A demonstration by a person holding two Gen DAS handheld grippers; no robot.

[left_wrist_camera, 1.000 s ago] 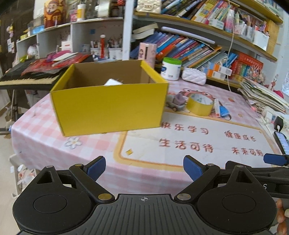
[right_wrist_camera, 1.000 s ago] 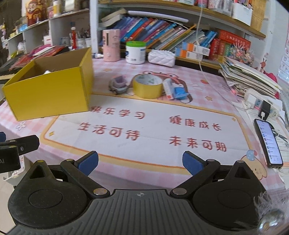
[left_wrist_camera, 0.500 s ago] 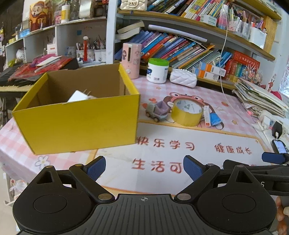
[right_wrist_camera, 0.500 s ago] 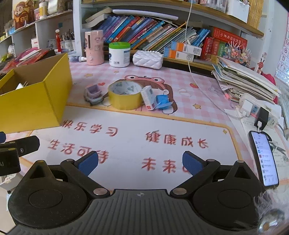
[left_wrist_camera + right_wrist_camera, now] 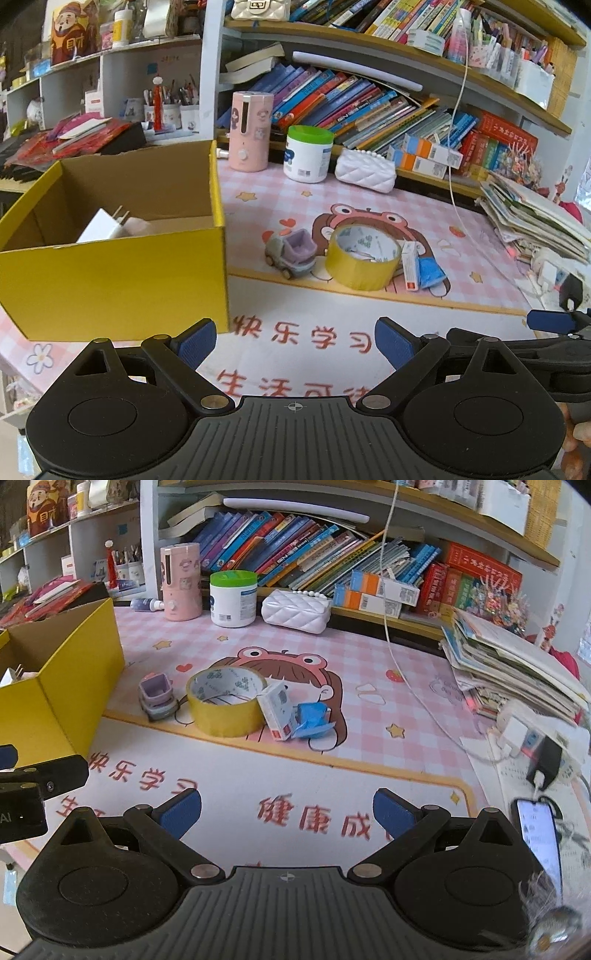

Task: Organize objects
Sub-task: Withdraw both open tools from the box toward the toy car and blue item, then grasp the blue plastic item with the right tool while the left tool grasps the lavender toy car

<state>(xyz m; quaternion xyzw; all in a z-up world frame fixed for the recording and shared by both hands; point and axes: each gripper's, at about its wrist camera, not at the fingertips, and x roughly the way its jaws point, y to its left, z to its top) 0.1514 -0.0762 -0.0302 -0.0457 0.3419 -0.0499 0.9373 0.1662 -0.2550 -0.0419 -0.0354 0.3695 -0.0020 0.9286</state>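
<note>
Both my grippers hang over the desk mat with jaws wide and nothing between them: left gripper (image 5: 294, 341), right gripper (image 5: 287, 810). Open yellow cardboard box (image 5: 110, 280) sits at left, a white plug adapter (image 5: 101, 226) inside. Yellow tape roll (image 5: 225, 700) stands mid-mat, touching a small white carton (image 5: 277, 709); grey-purple toy truck (image 5: 158, 697) just beside it.

Yellow box (image 5: 110, 280), yellow tape roll (image 5: 364, 258), pink checked tablecloth (image 5: 461, 218)
</note>
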